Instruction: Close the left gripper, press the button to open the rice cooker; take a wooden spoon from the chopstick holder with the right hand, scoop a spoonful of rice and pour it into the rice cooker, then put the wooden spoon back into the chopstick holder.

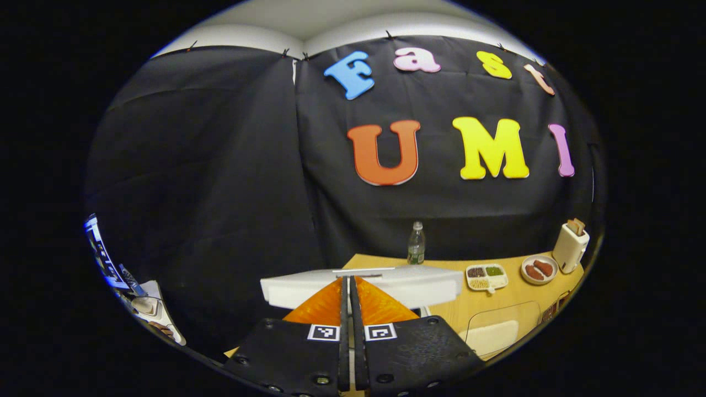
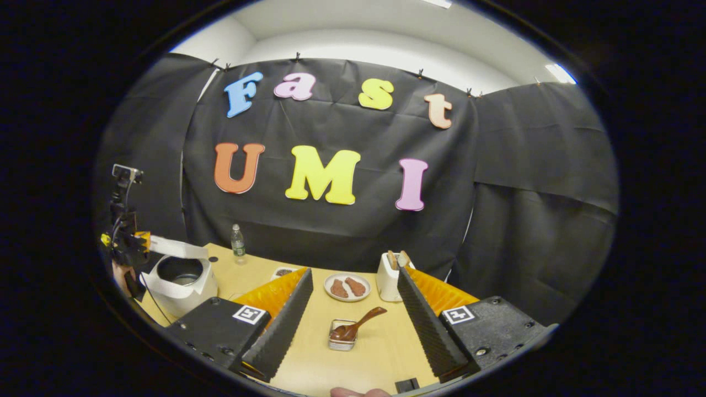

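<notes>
My left gripper (image 1: pixel 350 286), fingers pressed together on nothing, sits just in front of the white rice cooker (image 2: pixel 179 278), whose lid stands raised at the table's (image 2: pixel 380 342) left end in the right gripper view. My right gripper (image 2: pixel 353 306) hangs with fingers spread wide above the wooden spoon (image 2: pixel 356 326), which rests in a small metal holder (image 2: pixel 342 339) between them.

White rice cooker (image 2: pixel 179 281) stands open, lid raised. Wooden spoon (image 2: pixel 356 326) is propped, tilted, in small metal chopstick holder (image 2: pixel 342 339).
</notes>
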Tool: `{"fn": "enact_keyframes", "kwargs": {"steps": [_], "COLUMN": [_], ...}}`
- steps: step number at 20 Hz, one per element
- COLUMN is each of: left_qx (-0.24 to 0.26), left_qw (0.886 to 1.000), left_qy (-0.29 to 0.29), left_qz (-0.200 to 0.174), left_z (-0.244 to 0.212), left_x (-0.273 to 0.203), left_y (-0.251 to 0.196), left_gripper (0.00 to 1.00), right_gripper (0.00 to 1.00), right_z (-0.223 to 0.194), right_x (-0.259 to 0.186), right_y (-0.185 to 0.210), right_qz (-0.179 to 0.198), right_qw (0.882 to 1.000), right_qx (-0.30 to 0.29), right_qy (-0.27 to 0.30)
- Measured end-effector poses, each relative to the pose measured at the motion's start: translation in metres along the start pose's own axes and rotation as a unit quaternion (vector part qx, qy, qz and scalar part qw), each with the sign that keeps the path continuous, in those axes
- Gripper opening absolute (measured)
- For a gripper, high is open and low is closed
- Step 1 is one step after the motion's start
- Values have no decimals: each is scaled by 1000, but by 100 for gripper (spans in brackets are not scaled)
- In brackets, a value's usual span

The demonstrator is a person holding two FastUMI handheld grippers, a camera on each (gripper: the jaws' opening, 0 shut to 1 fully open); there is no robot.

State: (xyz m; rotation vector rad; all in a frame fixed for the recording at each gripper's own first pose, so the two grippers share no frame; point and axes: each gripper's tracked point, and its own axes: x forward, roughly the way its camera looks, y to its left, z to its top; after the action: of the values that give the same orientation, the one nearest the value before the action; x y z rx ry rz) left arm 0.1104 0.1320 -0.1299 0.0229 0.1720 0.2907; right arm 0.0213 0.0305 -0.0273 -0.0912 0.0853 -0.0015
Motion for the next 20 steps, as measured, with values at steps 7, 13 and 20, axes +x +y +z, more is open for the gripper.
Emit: {"fn": "enact_keyframes", "kwargs": {"steps": [7,13,20], "left_qx": [-23,-20,9], "left_qw": [996,996,992], "left_qy": [-75,-74,-95], "left_qz": [-30,-55,-84], "left_z": [89,99,102], "left_x": [-53,-86,-117], "left_y": [-7,-14,-25], "left_gripper": [6,9,48], "right_gripper": [100,100,100], "right_z": [7,3,-4], "right_x": [0,0,1], "right_y": [-2,-5,-9], "right_qz": [-7,-10,-14], "right_qw": [1000,1000,1000], "right_qx": [3,11,16], "right_qy": [-26,-27,-21]}}
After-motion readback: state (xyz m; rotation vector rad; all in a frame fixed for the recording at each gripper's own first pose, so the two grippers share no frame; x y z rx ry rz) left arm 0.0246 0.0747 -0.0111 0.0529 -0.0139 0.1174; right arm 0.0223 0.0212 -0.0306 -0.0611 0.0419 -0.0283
